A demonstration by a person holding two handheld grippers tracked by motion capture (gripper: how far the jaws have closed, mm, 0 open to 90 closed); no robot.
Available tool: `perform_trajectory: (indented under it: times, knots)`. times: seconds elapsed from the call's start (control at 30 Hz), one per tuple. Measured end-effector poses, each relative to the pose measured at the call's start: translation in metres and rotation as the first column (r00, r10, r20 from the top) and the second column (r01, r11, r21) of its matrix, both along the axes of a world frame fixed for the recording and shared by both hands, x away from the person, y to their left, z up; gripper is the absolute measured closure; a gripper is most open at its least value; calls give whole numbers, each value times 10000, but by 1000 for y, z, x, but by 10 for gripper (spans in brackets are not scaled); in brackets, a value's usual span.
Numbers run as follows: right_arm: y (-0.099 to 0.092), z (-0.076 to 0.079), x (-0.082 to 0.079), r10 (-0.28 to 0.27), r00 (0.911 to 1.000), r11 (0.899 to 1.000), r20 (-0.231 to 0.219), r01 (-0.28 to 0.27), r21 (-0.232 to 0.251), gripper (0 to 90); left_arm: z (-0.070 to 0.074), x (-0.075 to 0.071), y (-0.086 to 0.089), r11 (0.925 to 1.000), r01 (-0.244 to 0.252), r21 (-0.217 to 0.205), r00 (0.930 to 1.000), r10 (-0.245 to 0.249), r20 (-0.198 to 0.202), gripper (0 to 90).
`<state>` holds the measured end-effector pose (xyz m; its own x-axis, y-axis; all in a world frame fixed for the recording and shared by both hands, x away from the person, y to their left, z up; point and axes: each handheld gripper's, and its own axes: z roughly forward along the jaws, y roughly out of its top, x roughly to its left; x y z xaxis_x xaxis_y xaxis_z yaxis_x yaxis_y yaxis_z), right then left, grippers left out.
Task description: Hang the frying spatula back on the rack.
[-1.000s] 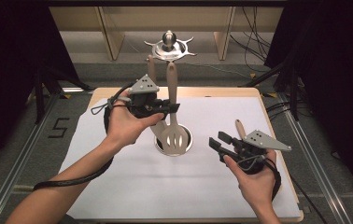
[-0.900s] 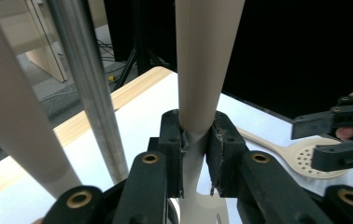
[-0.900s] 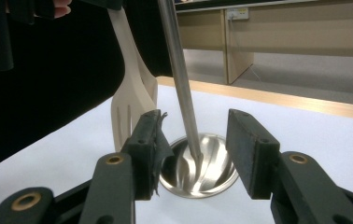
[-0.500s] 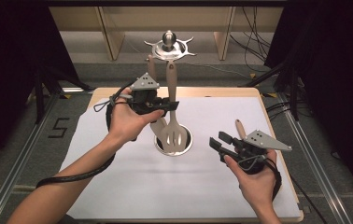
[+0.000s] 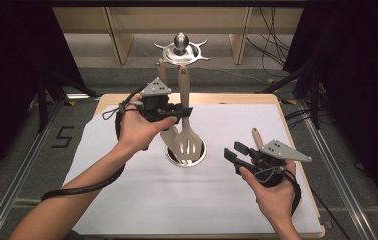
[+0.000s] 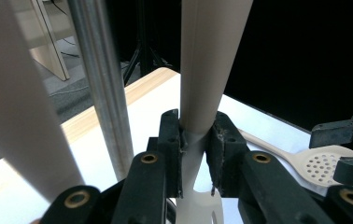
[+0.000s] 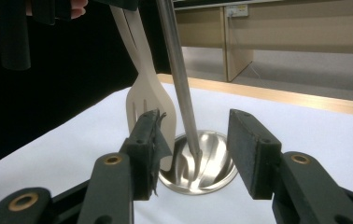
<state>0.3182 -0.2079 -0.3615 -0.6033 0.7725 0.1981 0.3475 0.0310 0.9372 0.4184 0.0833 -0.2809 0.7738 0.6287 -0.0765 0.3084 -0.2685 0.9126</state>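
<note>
A beige slotted spatula [image 5: 187, 142] hangs upright beside the steel pole of a utensil stand [image 5: 181, 48]. My left gripper [image 5: 179, 112] is shut on its handle; in the left gripper view both pads press on the narrow neck of the spatula [image 6: 207, 60], with the left gripper [image 6: 194, 126] level. My right gripper [image 5: 233, 154] is held over the white sheet at the right, open, with nothing between its fingers. In the right gripper view the right gripper [image 7: 196, 121] faces the spatula [image 7: 149, 93] and the stand's pole [image 7: 177, 70].
The stand's round steel base [image 5: 197, 160] sits mid-table on a white sheet [image 5: 127, 200]. A second beige utensil [image 5: 163, 70] hangs behind the spatula. A perforated spoon [image 6: 324, 163] lies on the sheet by the right hand. The table's wooden edge [image 5: 297, 130] runs at the right.
</note>
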Motion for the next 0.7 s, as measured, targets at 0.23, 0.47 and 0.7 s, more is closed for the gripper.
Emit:
perform_trajectory:
  times: [0.23, 0.47, 0.7]
  knots:
    - [1, 0, -1, -26, 9999, 10000, -114, 27, 87, 547, 0, -7, 6, 10000, -22, -69, 9987, 25, 508, 642]
    - [-4, 2, 1, -144, 9999, 9998, 64, 144, 101, 544, 1, -25, 23, 9998, 165, -83, 9940, -155, 1083, 556]
    - [-6, 5, 4, -229, 9997, 9996, 9, 229, 168, 544, 2, -27, 47, 9953, -937, 228, 9797, 881, 1800, 678]
